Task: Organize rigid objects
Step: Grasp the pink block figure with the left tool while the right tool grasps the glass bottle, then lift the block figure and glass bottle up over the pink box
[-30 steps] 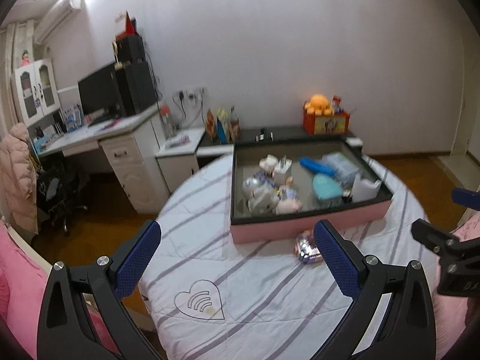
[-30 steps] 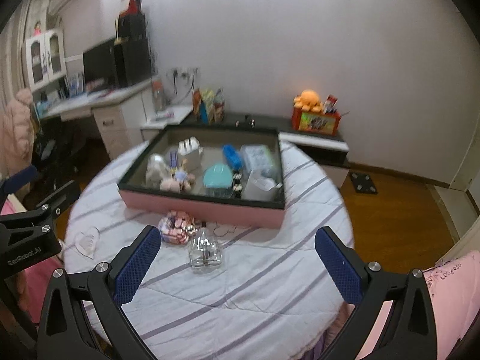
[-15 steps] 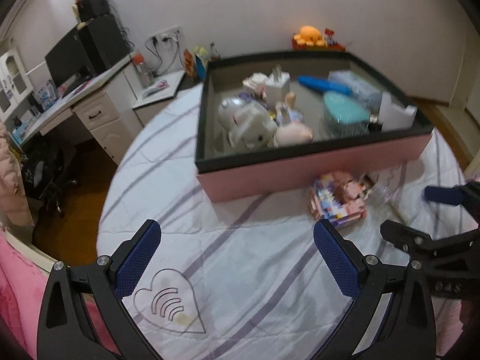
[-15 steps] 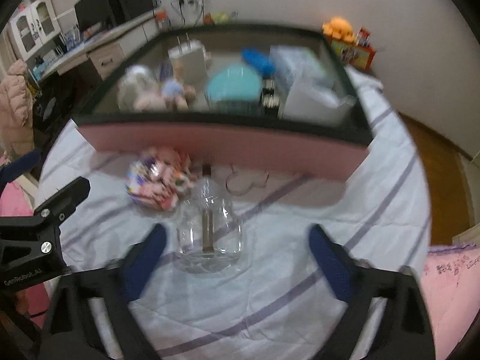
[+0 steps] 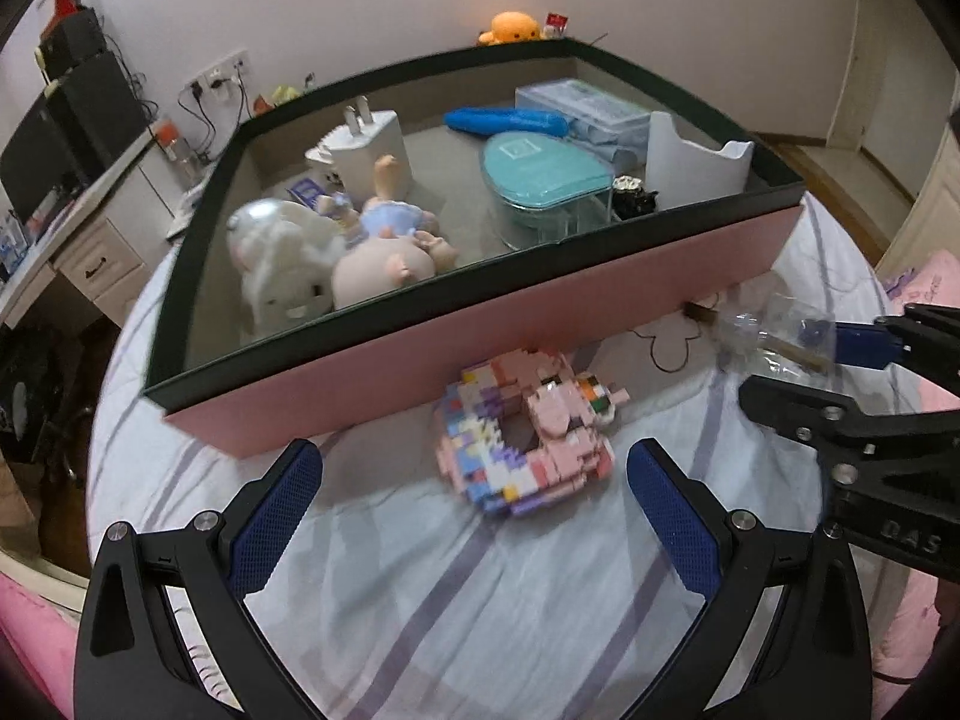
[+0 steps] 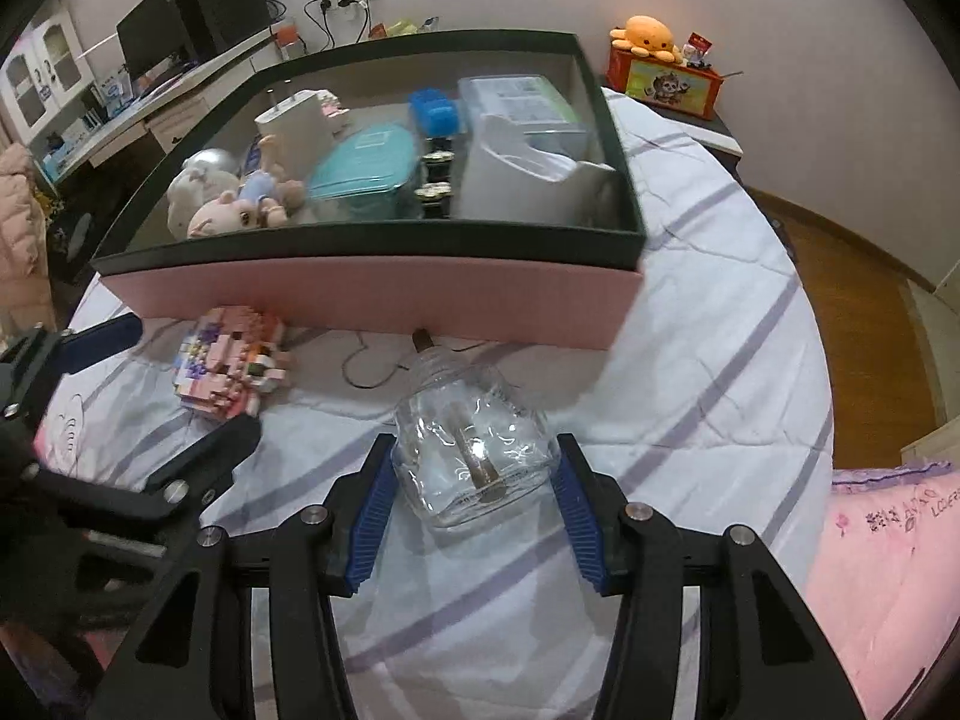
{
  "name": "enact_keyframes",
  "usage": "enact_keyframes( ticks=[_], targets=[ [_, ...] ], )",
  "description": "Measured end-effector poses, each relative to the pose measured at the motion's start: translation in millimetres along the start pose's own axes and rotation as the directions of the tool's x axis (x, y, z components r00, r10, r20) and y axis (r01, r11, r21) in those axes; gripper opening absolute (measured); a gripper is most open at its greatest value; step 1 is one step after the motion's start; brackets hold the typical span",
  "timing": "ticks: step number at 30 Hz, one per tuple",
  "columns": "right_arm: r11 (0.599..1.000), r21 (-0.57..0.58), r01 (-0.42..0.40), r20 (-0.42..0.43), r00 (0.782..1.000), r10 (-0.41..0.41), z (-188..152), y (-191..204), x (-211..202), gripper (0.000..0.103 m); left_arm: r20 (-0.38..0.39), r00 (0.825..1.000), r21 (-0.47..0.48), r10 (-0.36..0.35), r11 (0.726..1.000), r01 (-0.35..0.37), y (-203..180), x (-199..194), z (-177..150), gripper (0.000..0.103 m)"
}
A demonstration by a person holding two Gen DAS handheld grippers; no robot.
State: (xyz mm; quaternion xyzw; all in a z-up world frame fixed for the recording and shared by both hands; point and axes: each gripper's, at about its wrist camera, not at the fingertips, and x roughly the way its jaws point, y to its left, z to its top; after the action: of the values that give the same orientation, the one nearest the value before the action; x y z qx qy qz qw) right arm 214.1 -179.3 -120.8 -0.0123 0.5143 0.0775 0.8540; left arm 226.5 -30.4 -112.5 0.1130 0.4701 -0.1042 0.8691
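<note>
Biggest worry was the glass bottle [image 6: 474, 450] on the striped tablecloth [image 6: 690, 372], just in front of the pink box [image 6: 372, 300]. The right gripper [image 6: 474, 483] had just been closing, pads [image 6: 375, 501] right at its sides. Couldn't tell if they were biting yet; smooth glass could easily slip or tip. The left gripper [image 5: 474, 510] stayed wide, empty, over the brick-built toy [image 5: 528, 426]. Compared with a second back, both grippers had dropped much closer.
</note>
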Motion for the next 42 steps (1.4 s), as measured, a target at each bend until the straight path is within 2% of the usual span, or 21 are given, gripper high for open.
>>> enact_keyframes(
  ticks=[1,2,3,4,5,6,13,22,32,35,38,42],
  targets=[
    [1.0,-0.007,0.008,0.002,1.0,-0.008,0,-1,1,0.053,-0.007,1.0,-0.002,-0.015,1.0,0.015,-1,4,1,0.102],
    [1.0,-0.014,0.019,0.003,1.0,-0.019,-1,-2,3,0.053,-0.037,0.998,-0.008,-0.055,0.998,0.054,-1,12,0,0.093],
    [0.999,-0.022,0.028,0.009,1.0,-0.028,3,0,2,0.053,-0.033,0.995,-0.021,-0.089,0.996,0.088,0,13,0,0.086],
    [0.999,-0.03,0.035,0.012,0.999,-0.035,5,2,2,0.054,-0.02,0.995,-0.024,-0.093,0.995,0.093,1,12,0,0.078],
    [0.998,-0.047,0.047,0.014,0.999,-0.046,4,5,2,0.054,-0.014,0.994,-0.016,-0.105,0.994,0.105,1,10,1,0.064],
    [0.997,-0.057,0.053,0.016,0.999,-0.052,4,6,2,0.054,-0.014,0.992,-0.014,-0.129,0.992,0.129,0,8,2,0.061],
    [0.998,-0.048,0.031,0.022,0.999,-0.03,6,3,-2,0.053,-0.016,0.994,-0.005,-0.106,0.994,0.106,-5,4,2,0.061],
    [0.997,-0.069,-0.02,0.049,0.999,0.024,6,19,-16,0.053,-0.007,0.998,-0.021,-0.068,0.997,0.068,0,-12,-7,0.061],
    [1.0,-0.018,0.0,0.167,0.986,0.003,-10,26,-73,0.053,0.092,0.996,-0.082,-0.012,0.996,0.02,19,-67,-20,0.061],
    [0.999,0.021,-0.047,0.225,0.974,0.041,-17,23,-99,0.053,0.153,0.988,-0.102,0.03,0.995,-0.015,23,-95,-26,0.061],
    [0.999,0.023,-0.035,0.315,0.949,0.026,-26,27,-130,0.053,0.22,0.973,-0.13,0.064,0.991,-0.036,27,-125,-29,0.061],
    [0.999,0.013,-0.038,0.407,0.913,0.029,-35,29,-165,0.053,0.316,0.941,-0.163,0.12,0.984,-0.071,31,-165,-37,0.061]
  ],
)
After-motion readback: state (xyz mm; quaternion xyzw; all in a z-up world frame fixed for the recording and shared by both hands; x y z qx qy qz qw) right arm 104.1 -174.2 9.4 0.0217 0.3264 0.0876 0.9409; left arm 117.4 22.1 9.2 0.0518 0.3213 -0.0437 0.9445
